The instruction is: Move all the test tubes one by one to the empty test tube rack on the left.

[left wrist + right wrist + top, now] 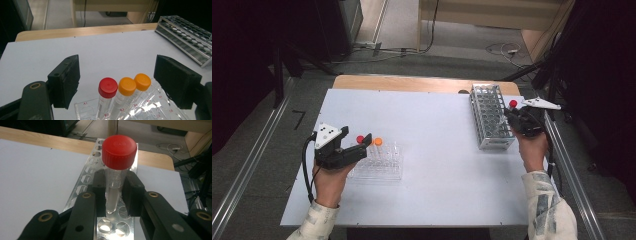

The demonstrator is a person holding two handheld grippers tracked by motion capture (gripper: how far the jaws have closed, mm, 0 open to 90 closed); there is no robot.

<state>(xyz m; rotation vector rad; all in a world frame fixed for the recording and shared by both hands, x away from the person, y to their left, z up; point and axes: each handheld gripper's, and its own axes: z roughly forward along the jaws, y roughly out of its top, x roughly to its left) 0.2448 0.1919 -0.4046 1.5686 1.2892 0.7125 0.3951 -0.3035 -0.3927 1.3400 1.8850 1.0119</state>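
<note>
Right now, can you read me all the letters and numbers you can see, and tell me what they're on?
"A1": on the clear plastic rack, near corner.
"B2": on the same rack, beside the red-capped tube.
More red codes run along the rack by the orange-capped tubes; they look like "B3", "B4", "B5", but are too blurred to be sure.
Metal rack: no writing visible.

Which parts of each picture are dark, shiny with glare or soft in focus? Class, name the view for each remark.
High view: both sides beyond the table fall into near-black shadow. Left gripper view: the clear plastic rack glints with glare, and the near black pads look soft. Right gripper view: the metal rack reflects light, and the red-capped tube is sharp.
</note>
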